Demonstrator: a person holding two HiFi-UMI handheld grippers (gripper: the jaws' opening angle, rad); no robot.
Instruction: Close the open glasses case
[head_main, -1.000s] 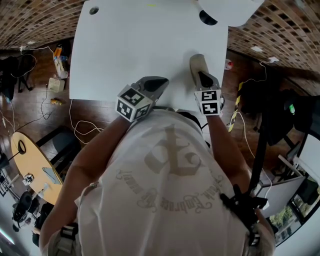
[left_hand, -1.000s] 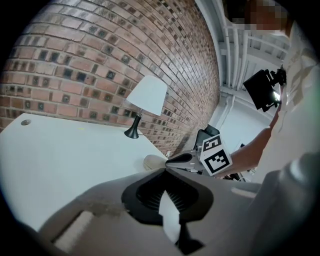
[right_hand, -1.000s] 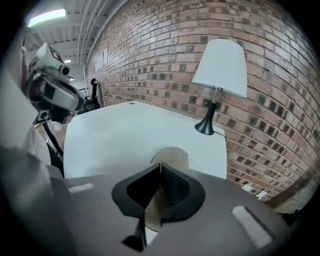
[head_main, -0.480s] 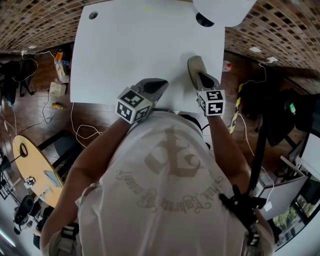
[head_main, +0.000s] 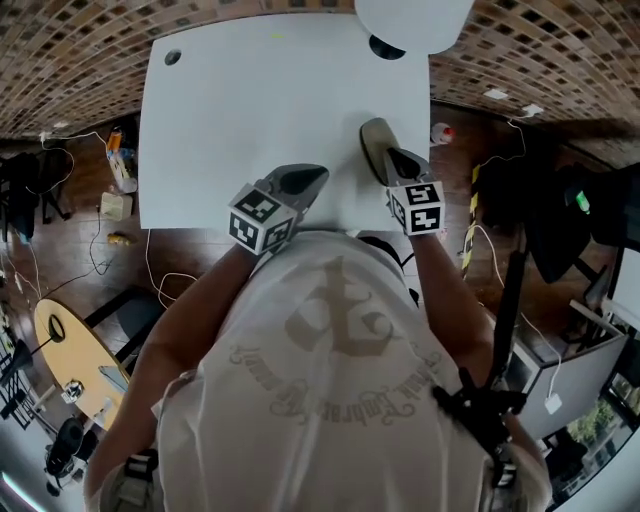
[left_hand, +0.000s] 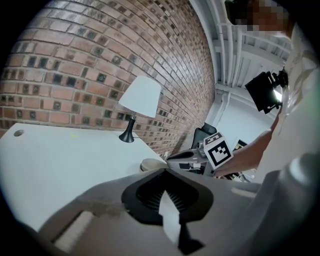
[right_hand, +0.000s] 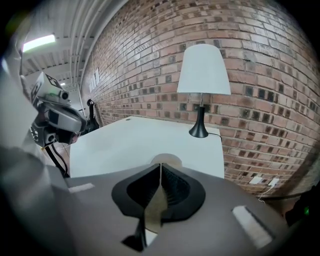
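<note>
Table (head_main: 250, 100): white top seen from above, with a brick wall beyond its far edge.
Glasses case (head_main: 372, 138): beige and oval, lying flat close to the table's right edge, nearer the near right corner than the far one. It shows as 1 low rounded shell. No view makes out a lid seam or whether it is fully down.
Right gripper (right_hand: 160, 166): both jaws are pressed together with nothing clamped. The tips sit over the case's near end, and beige shows through the slit behind them. Whether they touch the case cannot be told.
Left gripper (left_hand: 165, 171): narrow, the 2 tips meeting and gripping nothing. It is over the table's near edge around the middle, to the left of the case and apart from it.
Marker cubes: 1 on each gripper, the left (head_main: 260, 218) and the right (head_main: 416, 207), both just past the near edge.
Lamp (head_main: 412, 20): white shade on a black base, at the far right corner.
Hole (head_main: 172, 57): small and dark, by the far left corner.
</note>
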